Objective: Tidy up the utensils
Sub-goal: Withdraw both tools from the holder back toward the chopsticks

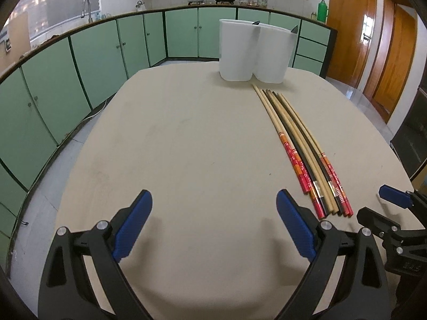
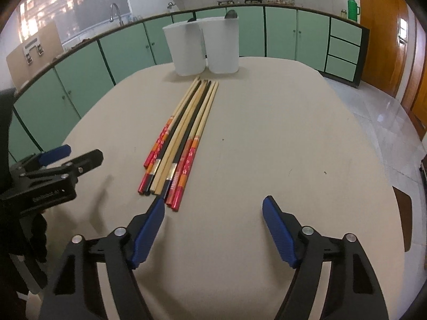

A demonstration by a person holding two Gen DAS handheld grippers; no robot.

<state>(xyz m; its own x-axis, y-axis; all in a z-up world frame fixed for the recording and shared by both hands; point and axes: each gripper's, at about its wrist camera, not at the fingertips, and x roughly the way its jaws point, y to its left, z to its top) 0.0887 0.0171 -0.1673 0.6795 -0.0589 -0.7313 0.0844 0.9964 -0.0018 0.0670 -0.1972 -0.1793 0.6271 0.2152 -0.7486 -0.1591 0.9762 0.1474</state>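
Note:
Several long chopsticks (image 1: pixel 301 149) (image 2: pixel 181 136), some plain wood, some black, some with red and orange ends, lie side by side on the beige table (image 1: pixel 186 146) (image 2: pixel 280 133). Two white containers (image 1: pixel 250 53) (image 2: pixel 202 45) stand upright at the far edge, a dark utensil tip showing above each rim. My left gripper (image 1: pixel 214 202) hovers open over bare table, left of the chopsticks' near ends. My right gripper (image 2: pixel 214 206) is open with nothing between its fingers; its left fingertip (image 2: pixel 157 208) sits just short of the red chopstick ends.
Green cabinets (image 1: pixel 93 61) and a counter with a sink tap, pots and a green flask ring the room. Wooden doors (image 1: pixel 352 34) stand at the right. A brown chair back (image 2: pixel 403 221) shows beyond the table's right edge.

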